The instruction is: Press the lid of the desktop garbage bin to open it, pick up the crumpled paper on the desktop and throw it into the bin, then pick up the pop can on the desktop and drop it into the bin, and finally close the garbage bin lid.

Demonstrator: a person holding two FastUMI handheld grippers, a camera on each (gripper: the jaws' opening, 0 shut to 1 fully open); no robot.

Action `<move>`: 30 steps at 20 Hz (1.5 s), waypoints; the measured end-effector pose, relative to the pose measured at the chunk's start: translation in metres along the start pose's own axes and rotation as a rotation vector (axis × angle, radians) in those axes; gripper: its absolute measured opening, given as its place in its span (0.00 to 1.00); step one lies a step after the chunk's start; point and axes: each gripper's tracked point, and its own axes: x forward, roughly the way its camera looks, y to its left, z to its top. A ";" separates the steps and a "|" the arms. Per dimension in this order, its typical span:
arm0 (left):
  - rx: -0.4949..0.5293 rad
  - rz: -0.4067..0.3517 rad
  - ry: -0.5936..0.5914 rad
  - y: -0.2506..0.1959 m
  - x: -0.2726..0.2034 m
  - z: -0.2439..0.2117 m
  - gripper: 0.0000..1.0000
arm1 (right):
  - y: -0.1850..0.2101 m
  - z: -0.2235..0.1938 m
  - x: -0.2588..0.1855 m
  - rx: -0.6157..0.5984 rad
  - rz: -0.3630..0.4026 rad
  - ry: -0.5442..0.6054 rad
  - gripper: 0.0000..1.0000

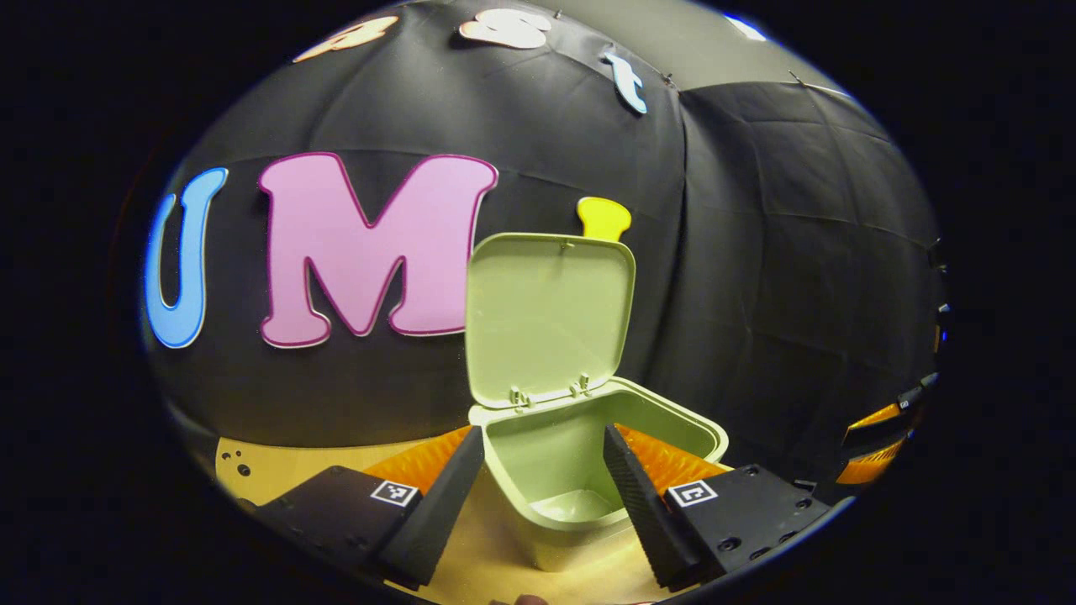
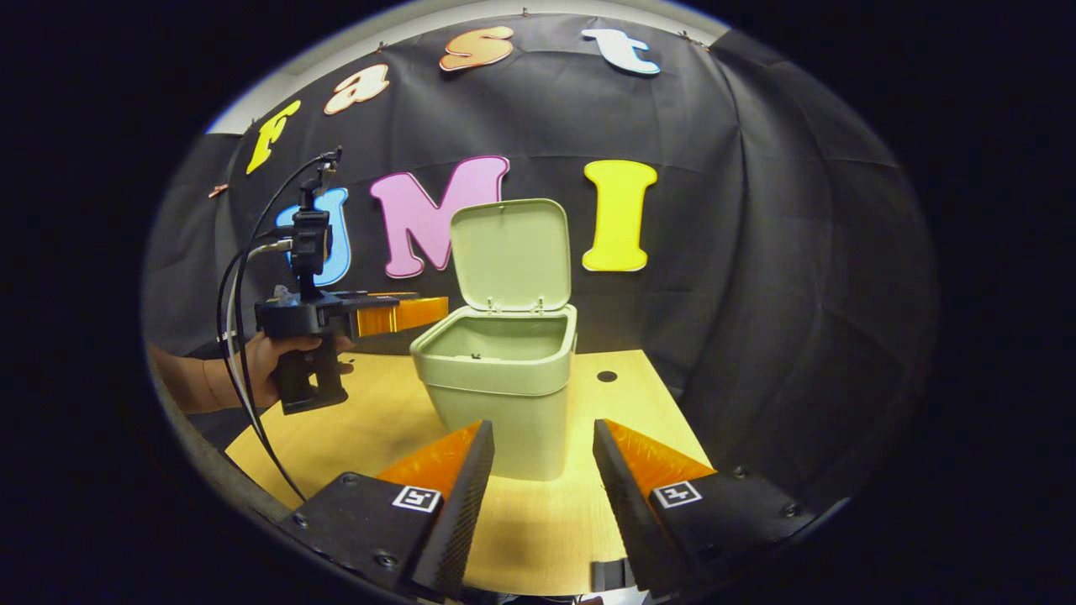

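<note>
Holding both tools spread wide and empty, I keep my left gripper (image 1: 542, 470) high, just above the near rim of the bin (image 1: 588, 458), its fingers framing the bare hollow inside. My right gripper (image 2: 542, 470) hangs low over the table (image 2: 538, 538), a little short of the bin's front wall. The lid (image 2: 511, 252) stands upright on its back hinge. From the right gripper view, my hand (image 2: 269, 357) grips the left tool beside the bin. Each finger base carries a square black-and-white marker; no readable writing.

Wood tabletop (image 2: 378, 437) w/ round hole (image 2: 607, 376), black cloth wall (image 2: 756, 252).
</note>
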 end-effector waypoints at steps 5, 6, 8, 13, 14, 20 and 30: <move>-0.015 0.084 -0.017 0.026 -0.046 0.002 0.93 | 0.043 -0.007 0.002 -0.050 0.105 0.025 0.80; -0.020 0.099 -0.018 0.031 -0.056 0.001 0.94 | 0.053 -0.009 0.002 -0.064 0.124 0.029 0.80; -0.018 0.131 -0.019 0.042 -0.079 -0.004 0.93 | 0.070 -0.016 0.002 -0.096 0.160 0.043 0.82; -0.016 0.208 0.001 0.067 -0.137 -0.022 0.93 | 0.114 -0.043 0.003 -0.166 0.241 0.092 0.83; -0.019 0.223 0.005 0.071 -0.147 -0.026 0.94 | 0.120 -0.051 0.004 -0.185 0.252 0.107 0.83; -0.047 0.294 0.042 0.095 -0.214 -0.055 0.93 | 0.154 -0.111 0.018 -0.288 0.319 0.225 0.87; -0.135 0.421 0.071 0.119 -0.300 -0.095 0.93 | 0.164 -0.192 0.063 -0.389 0.351 0.403 0.87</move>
